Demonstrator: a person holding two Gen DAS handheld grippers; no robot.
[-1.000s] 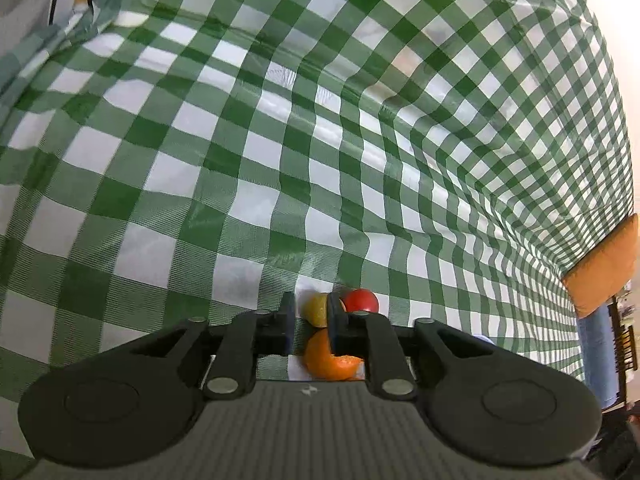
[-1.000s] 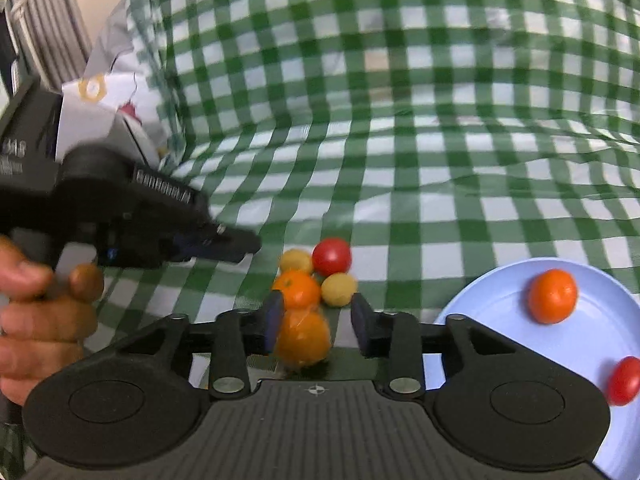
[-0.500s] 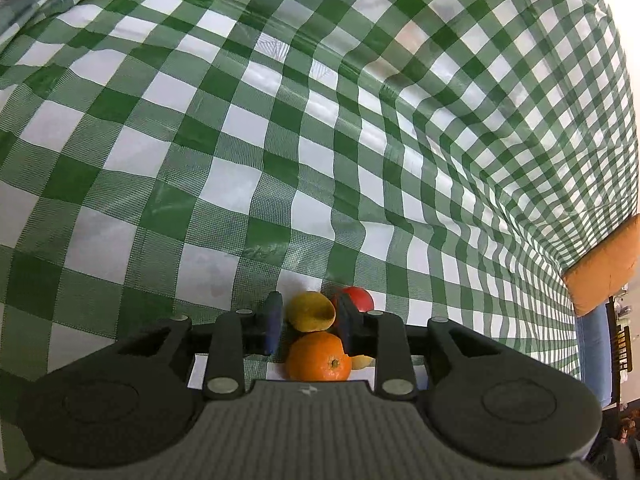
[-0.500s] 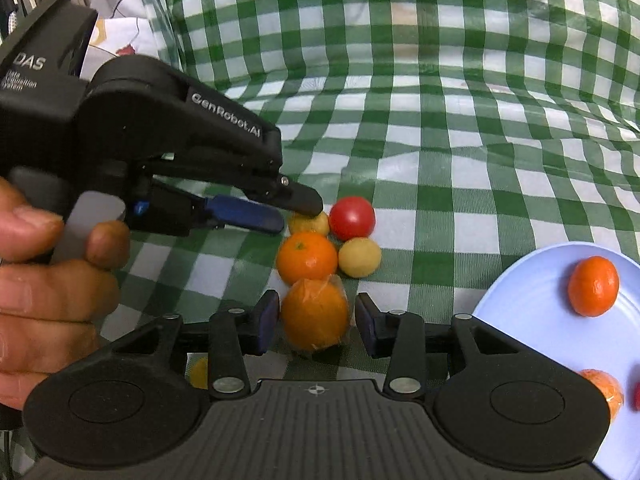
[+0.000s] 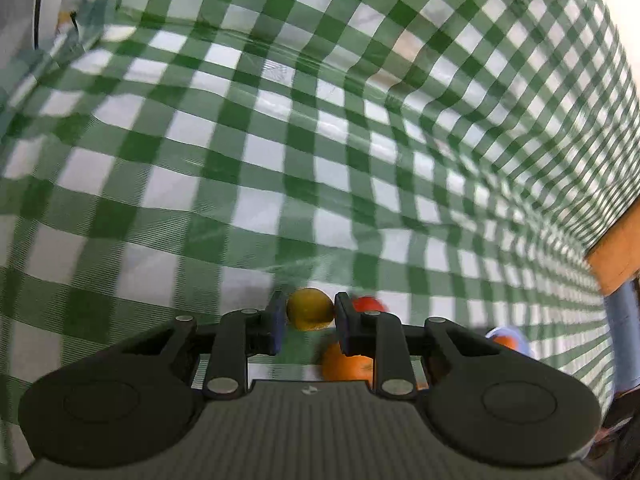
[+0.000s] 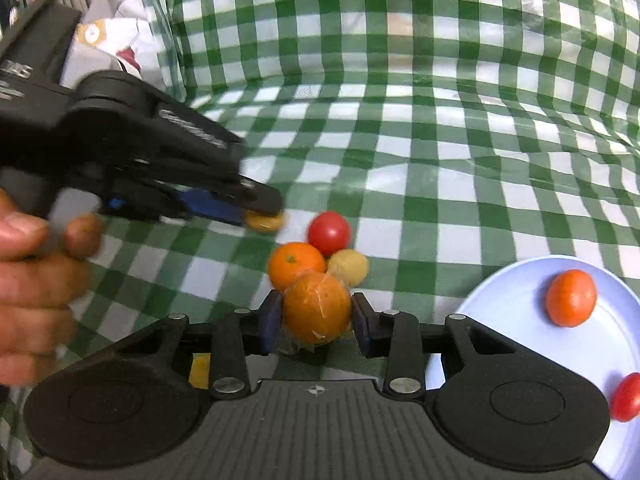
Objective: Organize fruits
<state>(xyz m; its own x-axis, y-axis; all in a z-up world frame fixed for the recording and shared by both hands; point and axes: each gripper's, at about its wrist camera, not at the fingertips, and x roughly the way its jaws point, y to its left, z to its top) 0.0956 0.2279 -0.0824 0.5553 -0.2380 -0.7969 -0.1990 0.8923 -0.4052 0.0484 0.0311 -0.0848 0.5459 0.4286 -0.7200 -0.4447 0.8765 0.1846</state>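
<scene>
Since the earlier frames, a small yellow fruit (image 5: 310,314) has been lifted clear of the cluster by the left gripper (image 5: 308,318), whose jaws are clamped on it. The right gripper (image 6: 318,320) is closed around a wrapped orange (image 6: 318,308) just above the checked cloth (image 6: 400,140). The orange looks round, glossy and film-covered; it is judged light, slippery and best pinched across its middle. A plate (image 6: 500,320) lies nearby.

Loose fruits (image 6: 320,256) cluster mid-worktop (image 6: 440,160); the plate (image 6: 512,292) at the right edge carries two more.
</scene>
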